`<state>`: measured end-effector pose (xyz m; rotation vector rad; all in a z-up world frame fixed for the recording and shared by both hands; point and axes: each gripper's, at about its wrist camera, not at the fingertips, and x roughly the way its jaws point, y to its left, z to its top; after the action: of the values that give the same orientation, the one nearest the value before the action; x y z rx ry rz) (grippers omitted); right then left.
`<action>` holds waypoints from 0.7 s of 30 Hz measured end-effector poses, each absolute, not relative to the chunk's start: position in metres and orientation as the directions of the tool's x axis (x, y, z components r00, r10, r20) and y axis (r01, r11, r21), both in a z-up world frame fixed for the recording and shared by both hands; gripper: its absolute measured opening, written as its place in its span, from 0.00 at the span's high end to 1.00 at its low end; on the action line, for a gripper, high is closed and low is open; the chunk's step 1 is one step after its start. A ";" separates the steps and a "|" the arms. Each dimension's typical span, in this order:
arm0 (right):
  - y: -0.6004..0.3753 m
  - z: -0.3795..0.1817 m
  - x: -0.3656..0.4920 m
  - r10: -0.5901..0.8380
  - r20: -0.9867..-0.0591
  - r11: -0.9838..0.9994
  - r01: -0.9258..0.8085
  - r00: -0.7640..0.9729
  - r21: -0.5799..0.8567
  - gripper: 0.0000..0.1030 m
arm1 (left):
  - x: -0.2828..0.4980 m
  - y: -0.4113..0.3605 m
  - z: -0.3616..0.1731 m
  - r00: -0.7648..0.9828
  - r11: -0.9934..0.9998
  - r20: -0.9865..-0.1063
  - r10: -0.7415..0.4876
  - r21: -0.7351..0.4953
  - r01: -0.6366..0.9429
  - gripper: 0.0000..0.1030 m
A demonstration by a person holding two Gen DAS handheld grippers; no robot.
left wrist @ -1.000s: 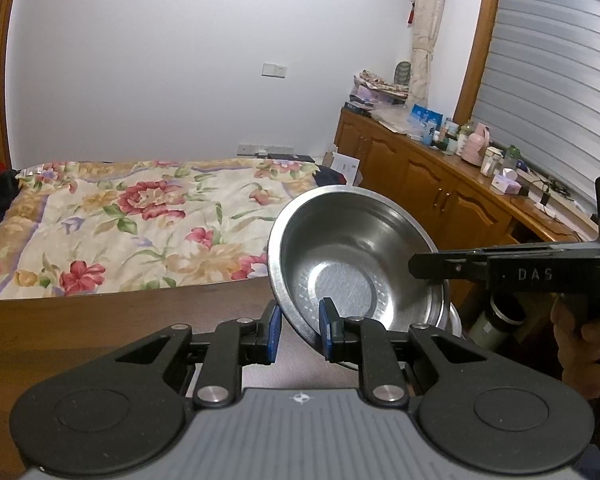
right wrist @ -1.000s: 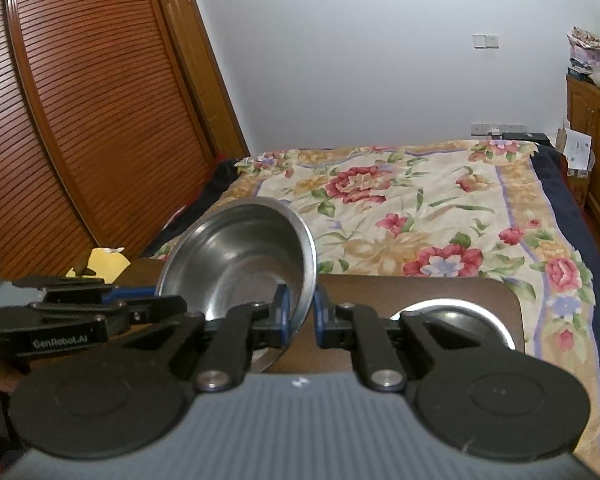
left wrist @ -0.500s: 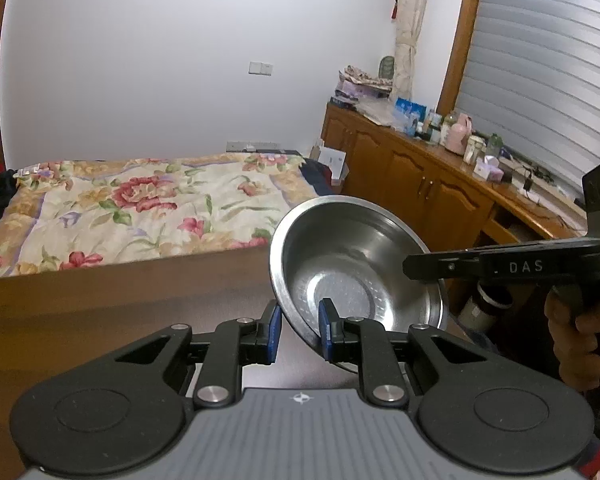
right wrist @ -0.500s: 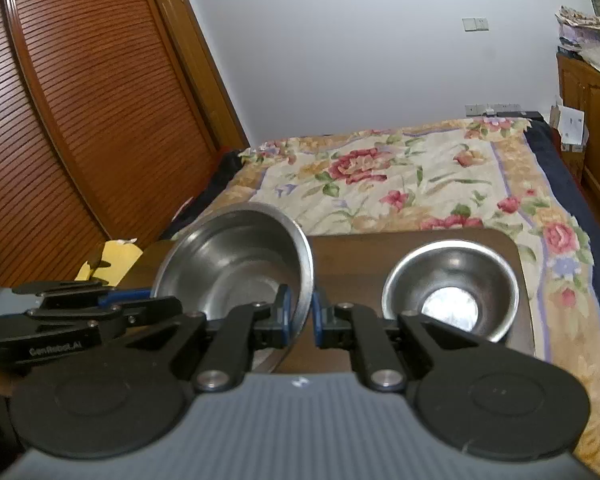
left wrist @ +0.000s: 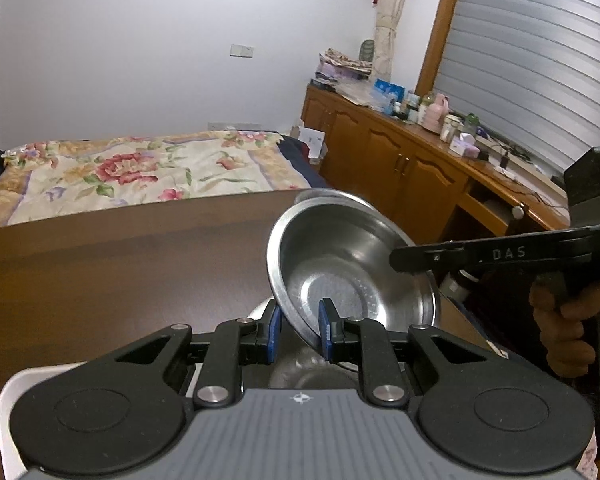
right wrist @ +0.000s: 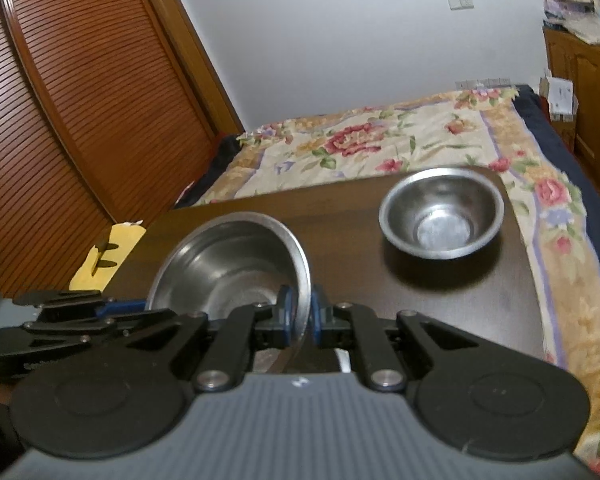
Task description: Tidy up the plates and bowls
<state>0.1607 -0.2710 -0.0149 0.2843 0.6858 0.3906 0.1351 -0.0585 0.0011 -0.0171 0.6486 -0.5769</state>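
Pinching opposite sides of one steel bowl, both grippers hold it tilted above the dark wooden surface. The left gripper has its blue pads closed on the near rim, while the right gripper clamps the rim on the other side; a hand grips its handle. A second, smaller steel bowl sits upright on the surface near its far corner, well apart from the held one. A flowered bed lies beyond.
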 end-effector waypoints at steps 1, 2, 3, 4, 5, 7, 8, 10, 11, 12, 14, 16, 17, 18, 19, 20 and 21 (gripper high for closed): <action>-0.271 -0.019 0.158 0.441 -0.558 0.887 -0.250 0.703 0.387 0.89 | 0.131 -0.059 0.000 0.647 0.843 -0.564 -0.513 -0.188 0.504 0.79; -0.271 -0.024 0.155 0.445 -0.559 0.885 -0.245 0.699 0.397 0.89 | 0.127 -0.059 -0.003 0.648 0.844 -0.565 -0.511 -0.188 0.502 0.79; -0.270 -0.027 0.151 0.447 -0.561 0.883 -0.242 0.697 0.402 0.89 | 0.124 -0.059 -0.005 0.647 0.845 -0.568 -0.509 -0.186 0.502 0.79; -0.270 -0.029 0.149 0.447 -0.561 0.882 -0.239 0.697 0.406 0.89 | 0.122 -0.059 -0.006 0.644 0.844 -0.571 -0.510 -0.186 0.504 0.79; -0.270 -0.032 0.147 0.448 -0.560 0.880 -0.235 0.697 0.413 0.89 | 0.120 -0.059 -0.008 0.640 0.843 -0.574 -0.511 -0.187 0.505 0.79; -0.270 -0.038 0.143 0.455 -0.561 0.874 -0.225 0.692 0.432 0.89 | 0.117 -0.059 -0.010 0.635 0.840 -0.578 -0.512 -0.184 0.510 0.79; -0.270 -0.041 0.141 0.457 -0.561 0.871 -0.220 0.690 0.439 0.89 | 0.115 -0.059 -0.011 0.635 0.840 -0.579 -0.511 -0.180 0.512 0.79; -0.268 -0.043 0.137 0.459 -0.562 0.870 -0.220 0.689 0.441 0.89 | 0.112 -0.059 -0.013 0.639 0.841 -0.580 -0.506 -0.166 0.515 0.79; -0.267 -0.044 0.135 0.458 -0.561 0.870 -0.220 0.690 0.440 0.89 | 0.111 -0.059 -0.014 0.640 0.843 -0.582 -0.501 -0.160 0.514 0.79; -0.266 -0.044 0.133 0.455 -0.560 0.873 -0.222 0.692 0.434 0.89 | 0.110 -0.059 -0.016 0.640 0.844 -0.587 -0.496 -0.154 0.513 0.79; -0.262 -0.044 0.129 0.444 -0.559 0.882 -0.229 0.700 0.413 0.89 | 0.110 -0.061 -0.020 0.637 0.847 -0.598 -0.487 -0.146 0.511 0.79; -0.259 -0.044 0.127 0.435 -0.559 0.889 -0.236 0.706 0.393 0.89 | 0.110 -0.061 -0.025 0.636 0.851 -0.608 -0.475 -0.134 0.508 0.79; -0.258 -0.045 0.126 0.429 -0.560 0.893 -0.238 0.709 0.382 0.89 | 0.110 -0.062 -0.027 0.637 0.853 -0.612 -0.469 -0.126 0.507 0.79; -0.257 -0.046 0.126 0.420 -0.562 0.899 -0.241 0.712 0.366 0.89 | 0.111 -0.062 -0.028 0.638 0.854 -0.614 -0.465 -0.121 0.506 0.79; -0.254 -0.047 0.126 0.411 -0.565 0.905 -0.244 0.716 0.349 0.89 | 0.111 -0.062 -0.030 0.637 0.855 -0.618 -0.460 -0.116 0.505 0.79; -0.253 -0.048 0.125 0.401 -0.568 0.910 -0.245 0.719 0.333 0.89 | 0.112 -0.063 -0.032 0.638 0.856 -0.622 -0.455 -0.108 0.505 0.79; -0.253 -0.049 0.125 0.394 -0.570 0.915 -0.247 0.721 0.320 0.89 | 0.112 -0.064 -0.033 0.640 0.857 -0.624 -0.448 -0.097 0.506 0.79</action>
<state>0.1254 -0.2525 -0.0492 0.2283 0.6788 0.3573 0.1118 -0.0642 -0.0334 0.0893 0.6870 -0.5447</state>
